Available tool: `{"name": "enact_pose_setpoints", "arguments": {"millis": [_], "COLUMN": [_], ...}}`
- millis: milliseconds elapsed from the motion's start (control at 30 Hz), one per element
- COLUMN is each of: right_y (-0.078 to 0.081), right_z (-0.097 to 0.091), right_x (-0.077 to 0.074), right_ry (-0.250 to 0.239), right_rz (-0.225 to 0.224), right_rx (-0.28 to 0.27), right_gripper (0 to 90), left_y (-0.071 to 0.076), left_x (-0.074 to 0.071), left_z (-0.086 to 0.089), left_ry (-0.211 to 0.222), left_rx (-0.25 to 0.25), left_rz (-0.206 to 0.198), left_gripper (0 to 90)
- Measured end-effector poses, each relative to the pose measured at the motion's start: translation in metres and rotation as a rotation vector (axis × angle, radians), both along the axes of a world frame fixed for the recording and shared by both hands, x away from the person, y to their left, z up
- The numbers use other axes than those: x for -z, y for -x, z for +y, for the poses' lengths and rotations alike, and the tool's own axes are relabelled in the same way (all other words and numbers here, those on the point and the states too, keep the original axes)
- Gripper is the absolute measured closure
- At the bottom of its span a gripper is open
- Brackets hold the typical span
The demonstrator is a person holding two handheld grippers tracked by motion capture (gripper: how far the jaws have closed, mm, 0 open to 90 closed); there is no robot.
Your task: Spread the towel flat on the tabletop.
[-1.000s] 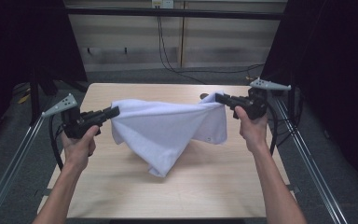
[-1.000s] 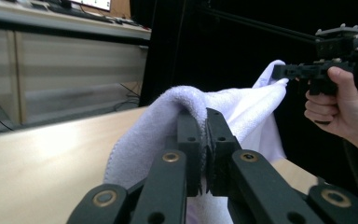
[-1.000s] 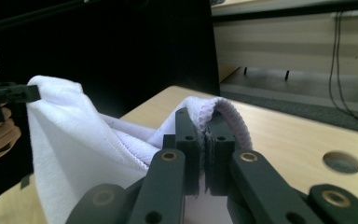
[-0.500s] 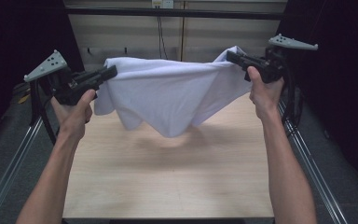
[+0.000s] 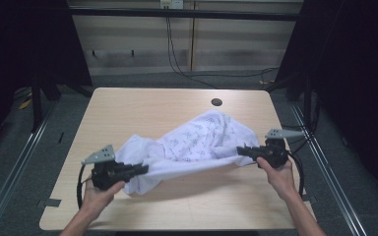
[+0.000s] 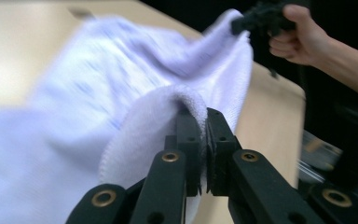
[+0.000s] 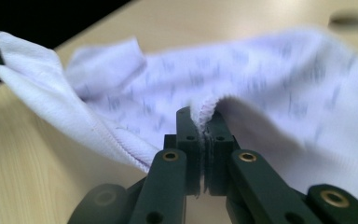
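Left gripper (image 5: 140,169) — jaws clamped shut, pointing right, low near table's front-left. Right gripper (image 5: 242,150) — jaws clamped, pointing left. Both forearms extended from below.

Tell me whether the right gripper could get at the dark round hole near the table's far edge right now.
Probably not as things stand: the right gripper is shut on the white patterned cloth, and the dark round hole lies bare beyond the cloth.

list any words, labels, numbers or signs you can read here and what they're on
No readable text in any view.
White cloth: small dark printed marks all over, too small in the high view and too blurred in both gripper views to read.
Left gripper, right gripper and table: no labels or numbers visible.
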State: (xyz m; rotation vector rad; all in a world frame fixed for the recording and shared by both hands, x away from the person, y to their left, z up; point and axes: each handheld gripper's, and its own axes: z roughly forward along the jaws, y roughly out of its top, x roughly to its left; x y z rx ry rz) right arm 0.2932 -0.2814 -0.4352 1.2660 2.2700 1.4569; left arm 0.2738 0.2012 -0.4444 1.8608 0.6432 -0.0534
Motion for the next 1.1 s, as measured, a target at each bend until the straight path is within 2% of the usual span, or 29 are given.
{"name": "enact_pose_setpoints", "arguments": {"millis": [33,67,167,267,333,367,400,467,500,533,567,633,733,767,800,867,900,1000,1033,1067,1100], "right_y": [0.003,0.006,0.013,0.024,0.035,0.043,0.043,0.047,0.047,0.045,0.045,0.041,0.035,0.031,0.031,0.03,0.029,0.033,0.036,0.036,0.037], "right_z": [-0.001,-0.002,-0.007,-0.014,-0.019,-0.02,-0.02,-0.016,-0.013,0.0,0.0,0.02,0.05,0.068,0.068,0.084,0.092,0.116,0.129,0.129,0.136], "right_x": [0.005,0.011,0.022,0.025,0.019,0.012,0.012,0.008,0.009,0.012,0.012,0.017,0.024,0.027,0.027,0.031,0.033,0.036,0.037,0.037,0.037], "right_ry": [0.014,0.024,0.048,0.033,0.019,0.011,0.011,0.003,-0.002,0.0,0.0,0.027,0.038,0.047,0.047,0.046,0.043,0.03,0.021,0.021,0.022], "right_rz": [0.013,0.031,0.064,0.076,0.044,0.018,0.018,0.005,0.003,0.011,0.011,0.026,0.044,0.052,0.052,0.059,0.065,0.079,0.086,0.086,0.086], "right_rx": [-0.001,0.001,0.012,0.026,0.039,0.044,0.044,0.028,0.02,-0.009,-0.009,-0.059,-0.128,-0.166,-0.166,-0.201,-0.226,-0.295,-0.326,-0.326,-0.344], "right_gripper": [87.0,87.0,85.3,66.7,58.3,55.9,55.9,53.7,53.2,51.9,51.9,50.5,48.7,47.6,47.6,46.5,45.9,44.3,43.8,42.7,42.2], "left_y": [0.004,0.007,0.012,0.011,0.008,0.005,0.002,-0.01,-0.017,-0.021,-0.027,-0.036,-0.043,-0.042,-0.042,-0.038,-0.036,-0.028,-0.024,-0.021,-0.019], "left_x": [0.007,0.01,0.01,0.006,0.004,0.003,0.002,0.008,0.016,0.022,0.031,0.044,0.059,0.061,0.059,0.06,0.059,0.057,0.057,0.057,0.058], "left_z": [-0.004,-0.006,-0.001,0.012,0.022,0.028,0.034,0.039,0.039,0.037,0.035,0.028,0.016,0.013,0.011,0.01,0.009,0.007,0.006,0.006,0.007], "left_ry": [-0.026,-0.034,-0.018,0.009,0.025,0.044,0.061,0.035,-0.009,-0.043,-0.086,-0.17,-0.242,-0.248,-0.265,-0.273,-0.286,-0.302,-0.296,-0.289,-0.274], "left_rx": [0.026,0.035,0.064,0.039,0.001,-0.019,-0.046,-0.112,-0.151,-0.164,-0.161,-0.158,-0.153,-0.152,-0.144,-0.117,-0.113,-0.094,-0.085,-0.07,-0.057], "left_rz": [0.023,0.039,0.045,0.031,0.02,0.02,0.022,0.046,0.064,0.074,0.09,0.111,0.133,0.101,0.098,0.101,0.092,0.115,0.126,0.135,0.163], "left_gripper": [86.0,84.1,76.2,67.9,66.1,62.3,62.3,63.9,63.9,63.9,63.9,61.6,57.0,66.7,66.7,81.6,85.4,87.9,88.0,88.0,87.9]}}
